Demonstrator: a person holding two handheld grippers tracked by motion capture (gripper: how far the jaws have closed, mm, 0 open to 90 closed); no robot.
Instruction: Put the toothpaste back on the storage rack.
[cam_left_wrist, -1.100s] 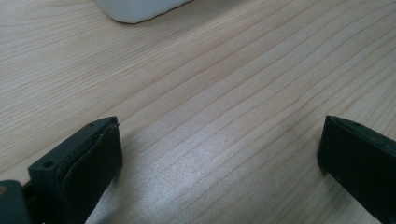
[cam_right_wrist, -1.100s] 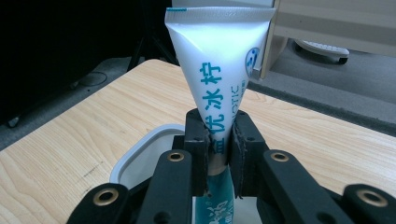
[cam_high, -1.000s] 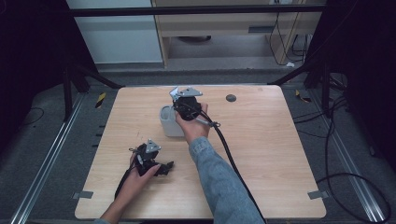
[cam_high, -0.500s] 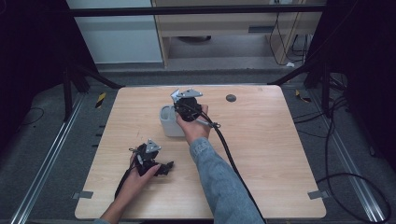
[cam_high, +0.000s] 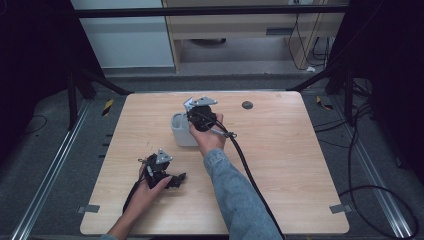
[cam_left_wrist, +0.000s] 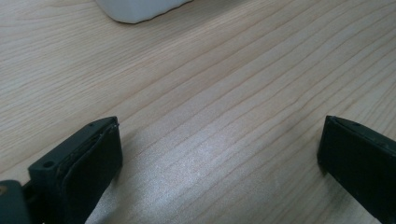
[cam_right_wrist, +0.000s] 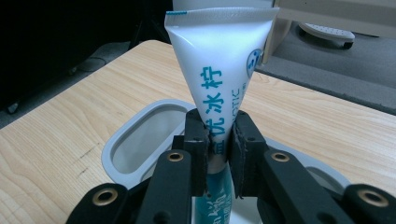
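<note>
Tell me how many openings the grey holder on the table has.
2 show. One oval opening lies left of the tube that the right gripper clamps; the other lies right, partly hidden by the jaws.

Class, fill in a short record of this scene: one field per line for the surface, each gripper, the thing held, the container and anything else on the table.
surface: wooden table
right gripper: shut on the toothpaste tube, crimped end up
tube position: over the holder's opening
container: light grey holder with oval openings, near the table's middle
left gripper: jaws wide apart, nothing between them, low over bare wood
other item: small dark round thing near the far edge, too small to identify
</note>
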